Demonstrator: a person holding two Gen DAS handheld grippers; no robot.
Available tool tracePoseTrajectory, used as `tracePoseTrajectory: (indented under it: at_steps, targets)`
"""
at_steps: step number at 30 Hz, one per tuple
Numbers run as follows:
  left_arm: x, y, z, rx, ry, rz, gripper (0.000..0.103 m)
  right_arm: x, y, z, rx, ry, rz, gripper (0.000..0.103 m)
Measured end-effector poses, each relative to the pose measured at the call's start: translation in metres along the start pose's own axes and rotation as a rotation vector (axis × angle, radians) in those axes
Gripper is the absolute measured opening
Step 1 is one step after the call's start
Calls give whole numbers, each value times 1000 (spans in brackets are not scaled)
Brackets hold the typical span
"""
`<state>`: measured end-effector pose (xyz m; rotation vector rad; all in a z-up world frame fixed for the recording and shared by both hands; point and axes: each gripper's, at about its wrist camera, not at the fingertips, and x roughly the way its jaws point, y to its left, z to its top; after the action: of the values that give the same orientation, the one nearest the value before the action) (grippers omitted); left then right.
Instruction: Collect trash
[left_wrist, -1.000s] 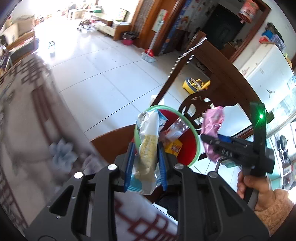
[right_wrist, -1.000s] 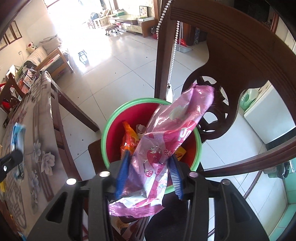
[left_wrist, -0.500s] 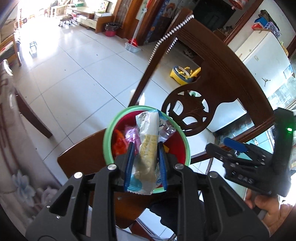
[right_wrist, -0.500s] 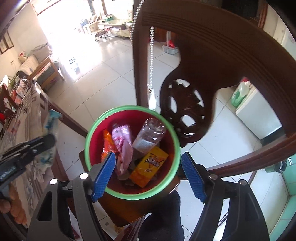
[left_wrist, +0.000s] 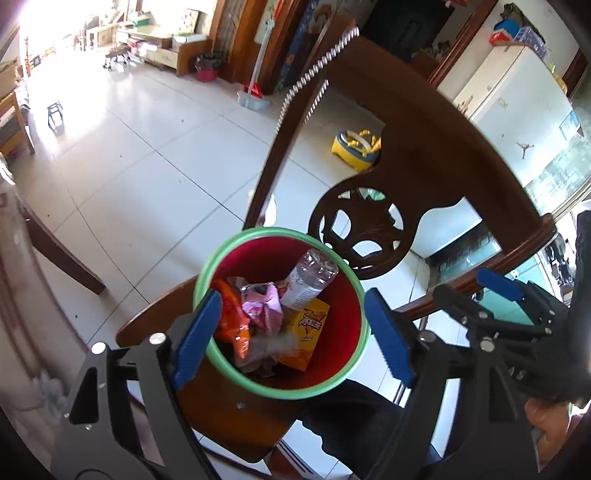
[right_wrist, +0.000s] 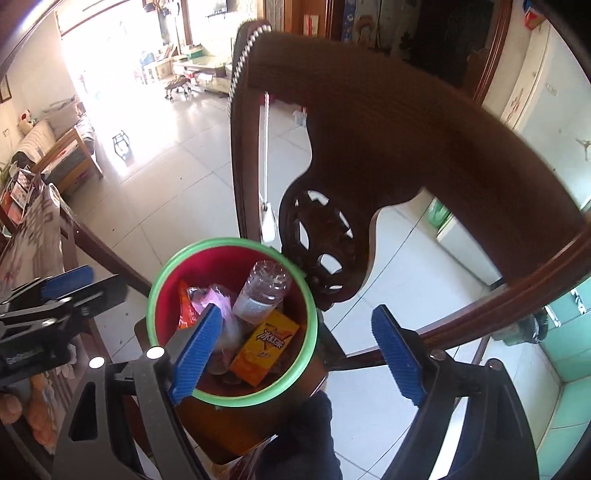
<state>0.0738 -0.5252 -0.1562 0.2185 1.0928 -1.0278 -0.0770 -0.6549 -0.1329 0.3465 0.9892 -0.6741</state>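
A red bin with a green rim (left_wrist: 258, 232) (right_wrist: 236, 243) stands on a dark wooden chair seat (left_wrist: 229, 413). Inside lie a clear plastic bottle (left_wrist: 310, 275) (right_wrist: 264, 290), a pink wrapper (left_wrist: 262, 304), an orange packet (left_wrist: 231, 317) and a yellow box (left_wrist: 308, 328) (right_wrist: 266, 345). A blurred pale snack bag (left_wrist: 273, 345) is dropping onto the pile. My left gripper (left_wrist: 291, 295) hangs over the bin, its jaws opening with no pad touching anything. My right gripper (right_wrist: 297, 312) hovers over the bin's right side, jaws also opening and empty.
The carved chair back (left_wrist: 406, 147) rises just behind the bin. A table with a patterned cloth (right_wrist: 37, 229) runs along the left. Each gripper shows in the other's view: the right gripper (left_wrist: 480, 295), the left gripper (right_wrist: 85, 286). A dark trouser leg (left_wrist: 351, 417) is below the seat.
The left gripper moved over the bin and let go of the snack bag, which fell in. The right gripper released the pink wrapper into the bin, spread wider and lifted.
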Motion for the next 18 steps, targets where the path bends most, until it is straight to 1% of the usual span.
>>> tracePoseTrajectory:
  at_steps: [1, 2, 4, 5, 7, 9, 10, 11, 13, 14, 15, 17, 18]
  targets:
    - [-15, 4, -3, -9, -8, -4, 81, -6, 3, 0, -2, -11, 6, 84]
    - [-25, 6, -5, -18, -15, -8, 84, -17, 11, 0, -11, -27, 24, 89]
    - [-61, 15, -15, -42, -70, 2, 89, -28, 24, -1, -35, -39, 57, 96]
    - [-76, 18, -19, -46, -94, 14, 91, -36, 36, -2, -57, -43, 84, 96]
    - [-107, 24, -30, -48, -151, 43, 91, -49, 56, -5, -94, -49, 117, 96]
    - [-143, 31, -44, -49, -220, 89, 97, -65, 79, -11, -123, -66, 154, 96]
    - [-159, 34, -50, -51, -253, 111, 98, -71, 88, -14, -131, -74, 172, 96]
    - [-179, 38, -59, -55, -296, 143, 98, -84, 100, -19, -142, -103, 205, 96]
    - [-210, 43, -73, -61, -365, 192, 98, -109, 115, -28, -146, -194, 233, 96]
    - [-232, 45, -84, -65, -418, 223, 98, -135, 122, -37, -133, -312, 250, 96]
    - [-243, 47, -90, -66, -445, 238, 98, -150, 124, -43, -121, -388, 262, 96]
    - [-274, 49, -106, -61, -523, 288, 98, -189, 130, -59, -84, -588, 304, 96]
    - [-283, 49, -112, -56, -551, 309, 98, -201, 132, -66, -73, -660, 329, 96]
